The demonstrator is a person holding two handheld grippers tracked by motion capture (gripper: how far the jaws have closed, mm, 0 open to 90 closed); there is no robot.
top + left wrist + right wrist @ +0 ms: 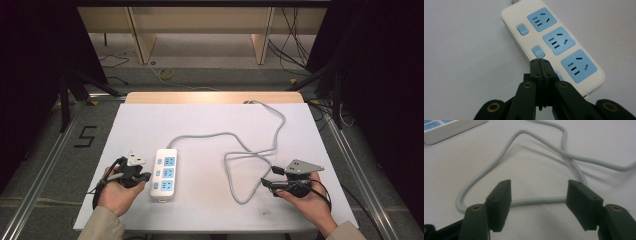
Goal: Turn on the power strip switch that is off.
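Closed left jaws (540,62) poised just short of the middle switch (538,51).
Your power strip (554,42) runs lengthwise ahead of them; right jaws (539,202) stand wide, empty, over its cable (499,160).

- Power strip (554,47): white housing; three light-blue socket faces with dark slots; light-blue rocker switches (522,29); small red dots beside the switches.
- Cable (499,160): plain pale grey.
- Table sheet (210,120): plain white; pale wood edge at the far side.
- Left gripper (541,62) and right gripper (539,195): black jaws with brass-coloured rivets.
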